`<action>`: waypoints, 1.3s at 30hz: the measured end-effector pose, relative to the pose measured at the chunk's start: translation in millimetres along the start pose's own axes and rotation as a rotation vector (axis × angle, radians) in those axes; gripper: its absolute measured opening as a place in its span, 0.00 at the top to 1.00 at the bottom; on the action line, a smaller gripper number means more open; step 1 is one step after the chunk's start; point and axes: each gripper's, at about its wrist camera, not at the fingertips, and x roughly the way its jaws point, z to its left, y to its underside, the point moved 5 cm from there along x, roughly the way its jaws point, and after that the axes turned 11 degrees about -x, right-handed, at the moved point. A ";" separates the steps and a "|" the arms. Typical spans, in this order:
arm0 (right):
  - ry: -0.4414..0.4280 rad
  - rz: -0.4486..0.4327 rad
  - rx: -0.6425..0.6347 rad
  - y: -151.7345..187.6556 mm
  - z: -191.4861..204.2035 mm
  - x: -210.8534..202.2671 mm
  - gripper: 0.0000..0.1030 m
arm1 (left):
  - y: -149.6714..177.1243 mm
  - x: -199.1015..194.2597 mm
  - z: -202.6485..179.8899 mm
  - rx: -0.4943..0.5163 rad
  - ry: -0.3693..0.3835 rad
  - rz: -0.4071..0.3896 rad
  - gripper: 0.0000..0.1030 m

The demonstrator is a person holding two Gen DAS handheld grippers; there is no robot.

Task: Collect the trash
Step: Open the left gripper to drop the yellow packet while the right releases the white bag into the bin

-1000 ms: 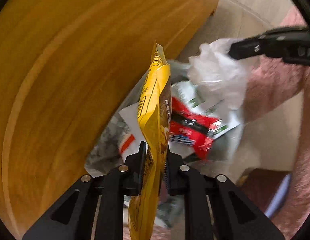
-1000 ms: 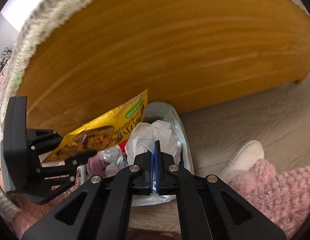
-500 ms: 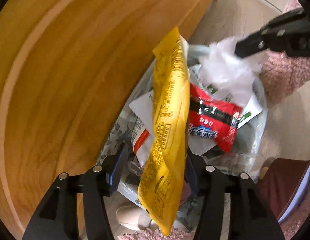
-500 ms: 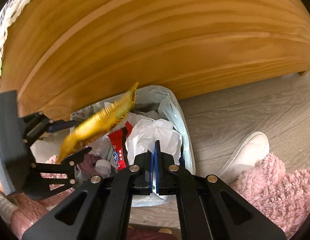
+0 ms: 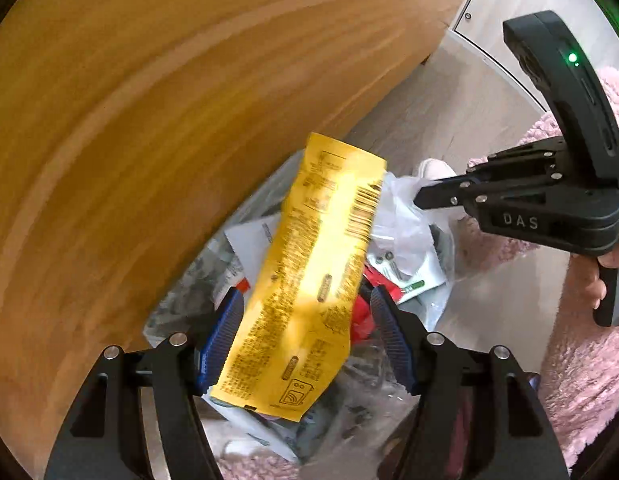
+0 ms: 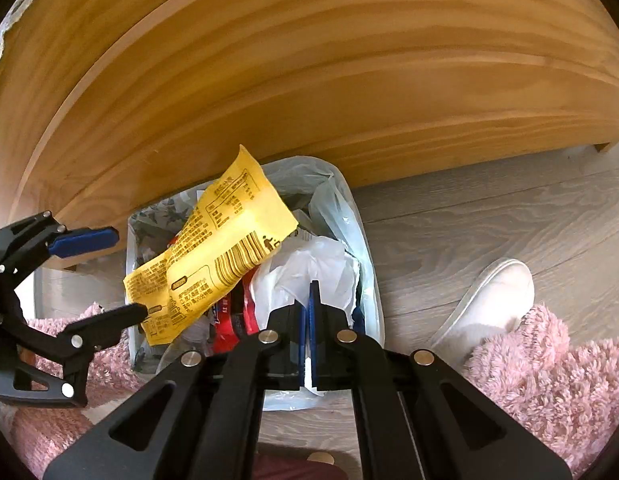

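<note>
Trash for this job is mostly gathered in the lined bin [image 6: 365, 280] on the floor, against the wooden panel [image 6: 309, 60]. Going left to right: the left hand-held gripper [image 5: 305, 332] has its ribbed blue pads [image 5: 225, 336] spread wide. The yellow wrapper [image 5: 309, 280] lies between them, above the bin's contents, apparently touching only the lower finger in the right wrist view. It looks released or nearly so. To finish this drop well, I would keep the jaws wide and draw the gripper straight back, so the ribbed pads do not snag the foil and drag it out. The wrapper is a flat, stiff, glossy pouch with black print and a barcode; it may slide or perch on the heap rather than sink.

Beneath it sit a red glossy packet [image 6: 233, 320] and crumpled paper. Further right, the right hand-held gripper [image 6: 311, 344] is pressed together, pinching the white plastic bag [image 6: 305, 268], a thin, translucent, wrinkled film. That grip seems to hold the liner's mouth steady; keeping it taut should help the pouch settle. Beyond, pale wood-grain floor [image 6: 489, 208], a white slipper [image 6: 493, 296] and fluffy pink fabric [image 6: 549, 380].
</note>
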 end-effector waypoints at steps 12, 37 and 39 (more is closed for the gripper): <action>-0.030 0.037 -0.024 4.2 2.9 11.6 0.98 | 2.4 12.7 28.3 -0.191 0.034 0.042 0.43; 0.063 0.053 -0.091 10.1 10.6 17.9 0.43 | 2.9 -2.5 41.7 -0.272 -0.044 0.003 0.36; 0.071 0.026 -0.115 8.4 14.6 11.3 0.33 | 2.3 -5.2 42.6 -0.283 -0.044 -0.007 0.33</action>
